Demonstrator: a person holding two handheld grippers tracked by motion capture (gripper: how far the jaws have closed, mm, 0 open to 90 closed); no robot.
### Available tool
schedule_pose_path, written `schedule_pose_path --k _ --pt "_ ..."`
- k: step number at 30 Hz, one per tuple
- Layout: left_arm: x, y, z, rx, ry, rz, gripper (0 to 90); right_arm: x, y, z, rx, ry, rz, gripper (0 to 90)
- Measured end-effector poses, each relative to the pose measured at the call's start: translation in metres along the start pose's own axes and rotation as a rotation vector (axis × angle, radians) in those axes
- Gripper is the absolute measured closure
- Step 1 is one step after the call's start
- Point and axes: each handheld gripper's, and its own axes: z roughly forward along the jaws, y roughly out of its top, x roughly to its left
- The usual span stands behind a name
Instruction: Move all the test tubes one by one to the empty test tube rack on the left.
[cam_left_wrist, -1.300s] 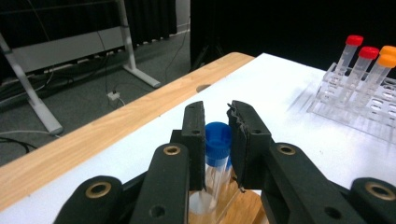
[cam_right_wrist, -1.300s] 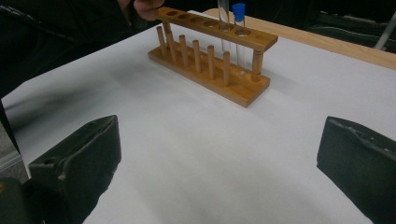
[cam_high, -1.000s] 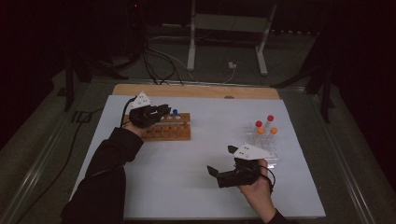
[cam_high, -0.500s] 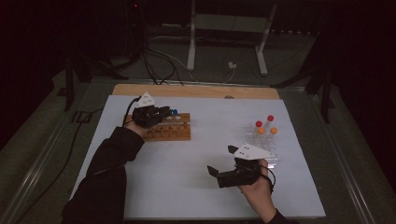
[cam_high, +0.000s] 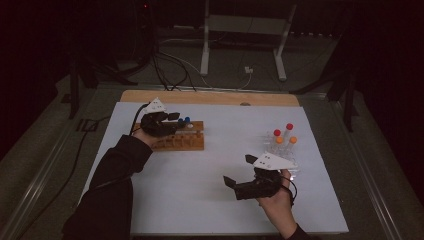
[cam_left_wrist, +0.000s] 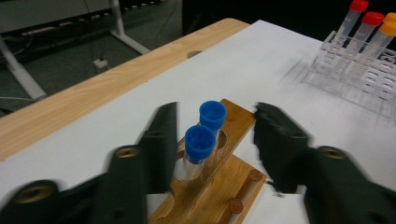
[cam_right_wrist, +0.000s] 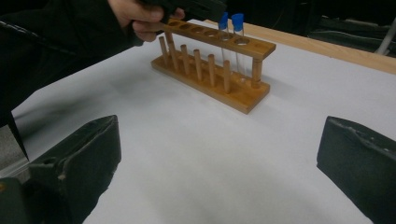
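Observation:
A wooden rack (cam_high: 186, 141) stands at the left of the white table and holds two blue-capped tubes (cam_high: 184, 120) at its far end. My left gripper (cam_high: 169, 120) hovers over that end, open. In the left gripper view its jaws stand either side of the nearer blue tube (cam_left_wrist: 200, 140) and the farther one (cam_left_wrist: 212, 114), with gaps on both sides. My right gripper (cam_high: 239, 171) is open above bare table at the front right with nothing between its jaws (cam_right_wrist: 219, 140). In the right gripper view, the wooden rack (cam_right_wrist: 210, 70) shows farther off.
A clear plastic rack (cam_high: 281, 146) with red- and orange-capped tubes (cam_high: 289, 127) stands just behind my right hand; it also shows as the clear rack (cam_left_wrist: 359, 79) in the left gripper view. A bare wooden strip (cam_high: 210, 97) runs along the table's far edge. Cables lie on the floor beyond.
My left gripper has edged slightly right along the wooden rack toward the blue tubes. The right gripper has stayed put.

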Motion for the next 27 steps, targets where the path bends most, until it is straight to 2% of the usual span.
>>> schedule_pose_path --k 1,3,4,6,7,9,10,12,16,18,23,27 --pt "-0.001 0.001 -0.002 -0.003 0.009 0.0 43.5 -0.001 0.001 -0.001 -0.006 0.003 -0.003 0.0" --pt "-0.002 0.003 -0.008 -0.013 -0.002 0.0 33.6 -0.003 0.003 -0.004 -0.01 -0.013 -0.033 0.0" --pt "-0.004 0.004 -0.01 -0.017 -0.002 0.003 29.1 -0.003 0.004 -0.005 -0.023 -0.014 -0.05 0.0" --pt "-0.007 0.006 -0.017 -0.03 -0.027 -0.001 20.0 -0.007 0.007 -0.011 -0.078 0.018 -0.058 0.0" --pt "-0.009 0.006 -0.02 -0.031 -0.041 0.0 15.9 -0.008 0.01 -0.013 -0.093 0.017 -0.08 0.0" --pt "-0.016 0.006 -0.026 -0.035 -0.057 0.01 11.9 -0.012 0.014 -0.019 -0.112 0.01 -0.106 0.0" --pt "-0.018 0.006 -0.028 -0.034 -0.065 0.014 8.5 -0.013 0.016 -0.024 -0.125 -0.017 -0.126 0.0" --pt "-0.024 0.005 -0.034 -0.039 -0.07 0.023 6.3 -0.019 0.019 -0.03 -0.14 -0.04 -0.142 0.0" --pt "-0.035 -0.002 -0.046 -0.056 -0.111 0.04 2.6 -0.039 0.026 -0.044 -0.122 -0.089 -0.103 1.6" --pt "-0.041 -0.006 -0.051 -0.055 -0.109 0.049 2.2 -0.05 0.027 -0.051 -0.126 -0.13 -0.096 4.3" --pt "-0.053 -0.02 -0.06 -0.06 -0.134 0.047 2.2 -0.08 0.022 -0.064 -0.112 -0.212 -0.051 5.0" --pt "-0.062 -0.031 -0.064 -0.054 -0.154 0.047 2.2 -0.103 0.012 -0.073 -0.12 -0.271 0.029 5.1"
